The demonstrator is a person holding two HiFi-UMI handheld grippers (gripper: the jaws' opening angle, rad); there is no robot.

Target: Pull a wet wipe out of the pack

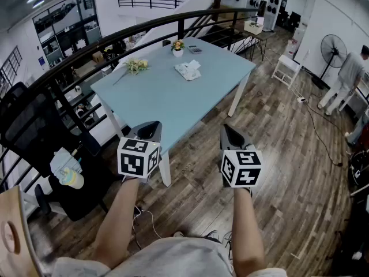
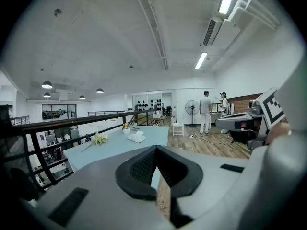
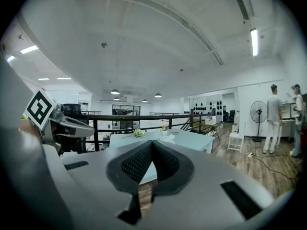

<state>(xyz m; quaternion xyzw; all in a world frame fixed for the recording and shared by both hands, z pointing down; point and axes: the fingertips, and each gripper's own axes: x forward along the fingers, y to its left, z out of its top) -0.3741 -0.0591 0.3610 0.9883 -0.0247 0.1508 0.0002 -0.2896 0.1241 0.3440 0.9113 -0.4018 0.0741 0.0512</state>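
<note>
We judge that nothing is done yet. The left tool (image 1: pixel 149 131) and the right tool (image 1: pixel 231 135) are both closed and empty, held in the air before the bench (image 1: pixel 155 100). The wipe pack (image 1: pixel 188 70) lies untouched at the far side, well apart from them, so the reaching, holding and pulling are all left.

The right tongs (image 3: pixel 152 146) were closed with nothing between them, pointing toward a pale blue surface (image 3: pixel 192 140) well ahead. Two people (image 3: pixel 273 119) stood near a fan (image 3: pixel 258 113).
</note>
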